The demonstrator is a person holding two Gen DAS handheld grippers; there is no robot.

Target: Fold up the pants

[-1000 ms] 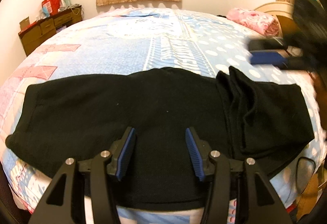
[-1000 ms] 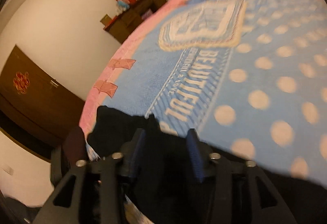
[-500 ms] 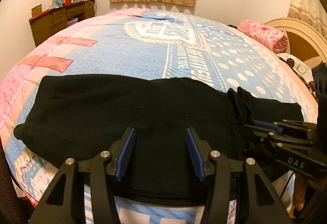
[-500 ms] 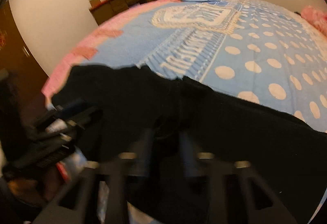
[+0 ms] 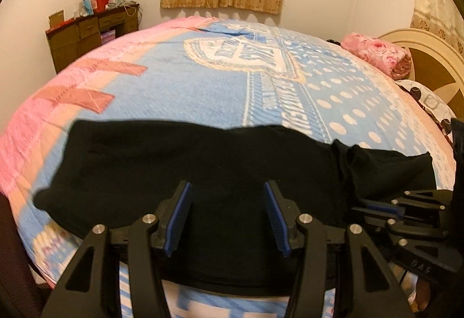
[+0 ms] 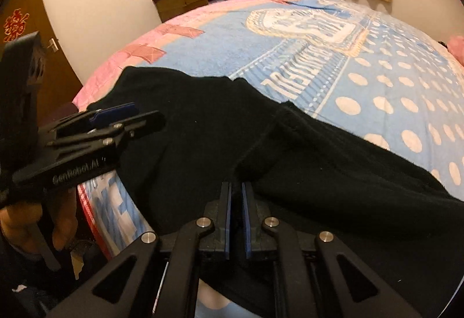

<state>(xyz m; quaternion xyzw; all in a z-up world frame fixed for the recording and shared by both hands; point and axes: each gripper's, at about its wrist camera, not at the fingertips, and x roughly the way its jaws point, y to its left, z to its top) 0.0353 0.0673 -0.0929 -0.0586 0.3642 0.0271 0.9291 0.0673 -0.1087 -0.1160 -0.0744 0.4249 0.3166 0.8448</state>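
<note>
Black pants (image 5: 185,161) lie flat across the near edge of the bed, with a folded-over part at the right (image 5: 385,170). My left gripper (image 5: 226,202) is open and empty, just above the pants' near middle. My right gripper (image 6: 236,193) is shut on a fold of the pants (image 6: 333,161) near the front edge. It also shows at the right of the left wrist view (image 5: 374,206). The left gripper also shows at the left of the right wrist view (image 6: 127,118).
The bed has a blue and pink patterned cover (image 5: 203,80). A pink folded blanket (image 5: 377,57) and a headboard (image 5: 429,57) are at the right. A wooden dresser (image 5: 90,34) stands against the far wall. A brown door (image 6: 26,36) is at the left.
My right gripper has come down from above the bed to the pants' near edge and shut on the fabric. My left gripper stayed open over the pants.
</note>
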